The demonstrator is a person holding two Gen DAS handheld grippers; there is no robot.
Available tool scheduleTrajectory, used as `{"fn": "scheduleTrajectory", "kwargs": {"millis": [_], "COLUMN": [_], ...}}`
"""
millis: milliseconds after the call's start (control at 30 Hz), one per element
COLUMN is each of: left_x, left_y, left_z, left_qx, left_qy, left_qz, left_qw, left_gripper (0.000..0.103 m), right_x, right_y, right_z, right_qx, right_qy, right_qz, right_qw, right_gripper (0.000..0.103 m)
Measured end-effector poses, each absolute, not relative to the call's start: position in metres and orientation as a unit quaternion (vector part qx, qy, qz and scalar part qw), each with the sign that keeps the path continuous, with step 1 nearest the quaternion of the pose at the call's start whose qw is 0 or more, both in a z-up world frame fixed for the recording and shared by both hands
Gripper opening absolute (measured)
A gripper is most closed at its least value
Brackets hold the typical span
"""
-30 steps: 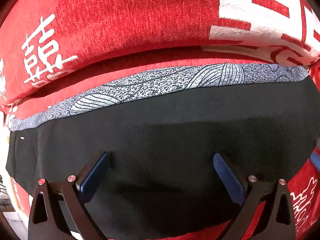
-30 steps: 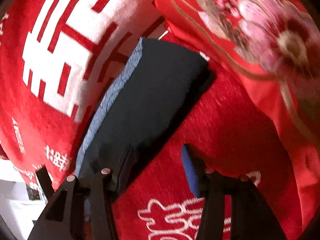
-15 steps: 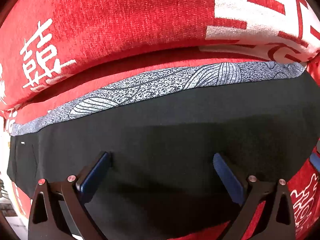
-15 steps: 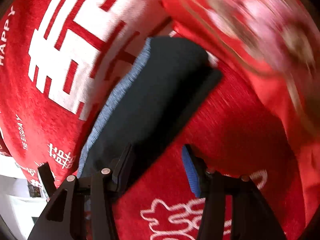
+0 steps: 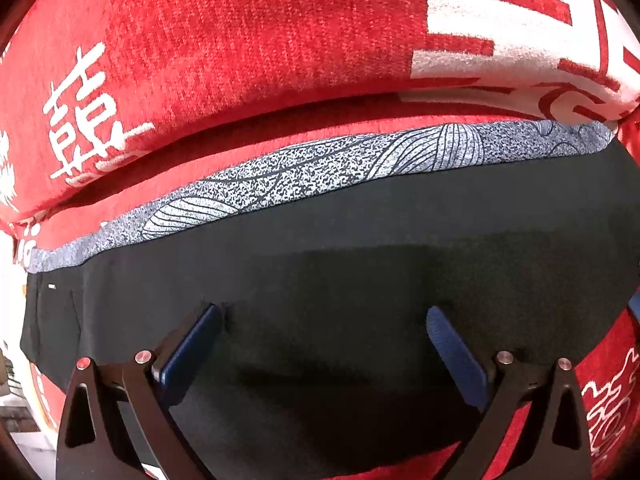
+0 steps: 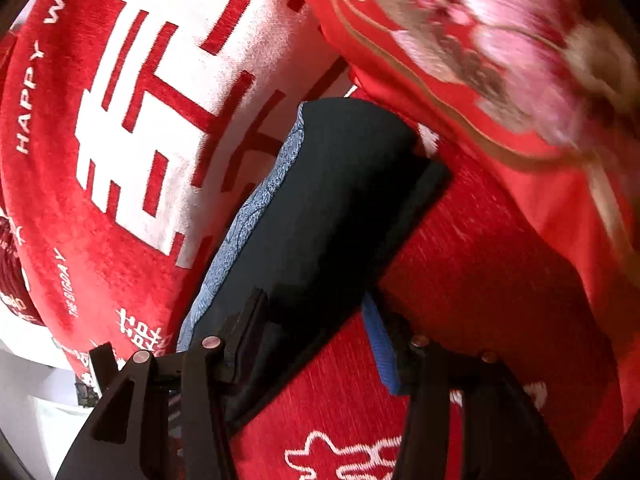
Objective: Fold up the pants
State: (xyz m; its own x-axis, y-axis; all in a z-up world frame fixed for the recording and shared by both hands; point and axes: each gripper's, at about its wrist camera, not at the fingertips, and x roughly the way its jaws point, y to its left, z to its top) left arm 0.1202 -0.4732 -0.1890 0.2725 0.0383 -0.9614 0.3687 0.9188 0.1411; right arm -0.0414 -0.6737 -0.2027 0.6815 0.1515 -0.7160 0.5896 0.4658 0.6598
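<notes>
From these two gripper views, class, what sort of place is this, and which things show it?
Probably a home bedroom or sofa dressed for a wedding: black pants lie on a red chenille cover, against a "HAPPY WEDDING" double-happiness cushion, beside a red embroidered peony fabric.

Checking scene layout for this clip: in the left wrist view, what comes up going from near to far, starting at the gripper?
left gripper → black pants → grey patterned waistband → red sofa seat → red cushion with white characters

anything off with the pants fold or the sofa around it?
Nothing stands out. The black pants lie flat in a neat fold on the red seat cover, patterned grey band straight along the back cushion. Both grippers open.
</notes>
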Motion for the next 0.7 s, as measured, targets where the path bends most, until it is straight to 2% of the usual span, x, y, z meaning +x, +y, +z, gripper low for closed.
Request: {"fn": "scheduleTrajectory", "kwargs": {"millis": [67, 100, 133, 167, 200, 267, 433, 533, 600, 700], "left_x": [0.122, 0.122, 0.123, 0.121, 0.123, 0.125, 0.124, 0.127, 0.12, 0.114], "left_y": [-0.474, -0.474, -0.474, -0.472, -0.473, -0.477, -0.504, -0.525, -0.527, -0.53], "left_z": [-0.191, -0.191, -0.19, -0.189, -0.186, -0.175, -0.152, -0.192, -0.192, -0.188], "left_qx": [0.172, 0.175, 0.18, 0.183, 0.178, 0.158, 0.116, 0.109, 0.097, 0.106], "left_qy": [0.59, 0.588, 0.587, 0.587, 0.592, 0.608, 0.574, 0.593, 0.568, 0.567], "left_qz": [-0.112, -0.117, -0.124, -0.13, -0.141, -0.168, -0.233, -0.236, -0.231, -0.223], "left_qw": [0.781, 0.781, 0.78, 0.778, 0.773, 0.76, 0.776, 0.762, 0.784, 0.786], "left_gripper": [0.103, 0.103, 0.103, 0.1, 0.084, 0.062, 0.063, 0.065, 0.072, 0.072], "right_x": [-0.034, -0.023, -0.014, -0.002, 0.008, 0.013, 0.009, 0.014, 0.02, 0.03], "right_y": [-0.678, -0.682, -0.684, -0.686, -0.686, -0.682, -0.67, -0.657, -0.646, -0.63], "right_z": [-0.205, -0.207, -0.208, -0.209, -0.209, -0.201, -0.165, -0.145, -0.137, -0.121], "right_qx": [0.506, 0.516, 0.518, 0.502, 0.488, 0.476, 0.427, 0.378, 0.355, 0.309], "right_qy": [0.365, 0.361, 0.365, 0.391, 0.409, 0.412, 0.396, 0.401, 0.409, 0.413], "right_qz": [-0.142, -0.138, -0.137, -0.155, -0.167, -0.174, -0.136, -0.131, -0.124, -0.116], "right_qw": [0.768, 0.764, 0.761, 0.755, 0.753, 0.757, 0.802, 0.824, 0.831, 0.849], "right_gripper": [0.054, 0.052, 0.044, 0.015, 0.015, 0.015, 0.015, 0.015, 0.014, 0.014]}}
